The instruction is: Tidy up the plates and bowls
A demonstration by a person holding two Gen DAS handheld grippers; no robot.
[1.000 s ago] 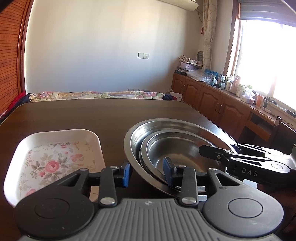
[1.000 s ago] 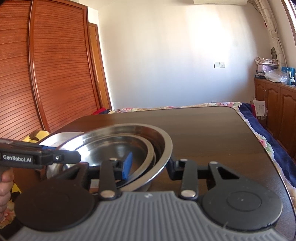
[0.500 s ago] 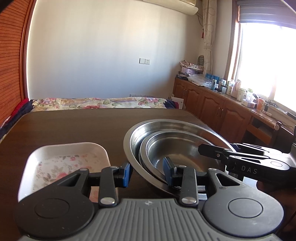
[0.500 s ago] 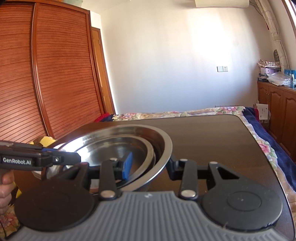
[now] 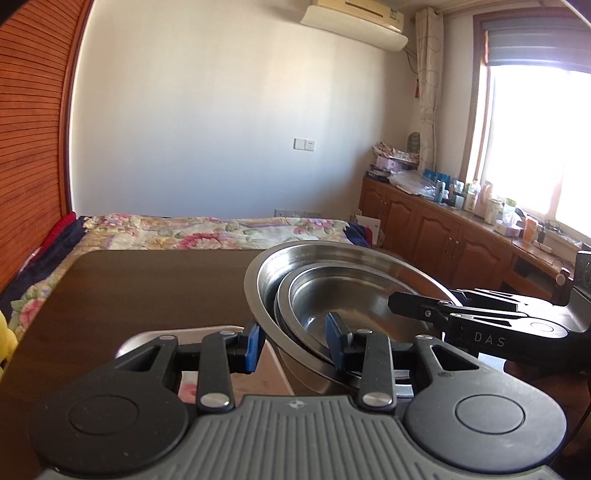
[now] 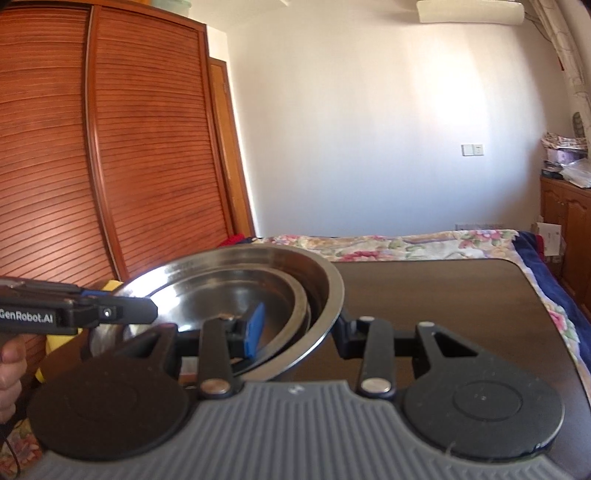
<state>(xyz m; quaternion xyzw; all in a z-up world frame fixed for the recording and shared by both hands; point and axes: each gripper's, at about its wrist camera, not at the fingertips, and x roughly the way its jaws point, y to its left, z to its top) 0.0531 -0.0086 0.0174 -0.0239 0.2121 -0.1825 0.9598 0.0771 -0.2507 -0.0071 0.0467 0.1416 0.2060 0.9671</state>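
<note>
Dark wooden table (image 5: 147, 288); floral tray (image 5: 192, 384) lying on near part, mostly hidden; rest of tabletop bare in view

Bare dark table (image 5: 147, 288) ahead, floral tray (image 5: 192, 380) below left (partly hidden), bed (image 5: 207, 230) beyond far edge.

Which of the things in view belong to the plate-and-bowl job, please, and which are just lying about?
Job:
- steel bowls, nested, both grippers clamped on the rims
- floral tray, on the table
- left gripper
- right gripper

Lying about:
- bottles on the cabinet
- bedspread
- air conditioner
</note>
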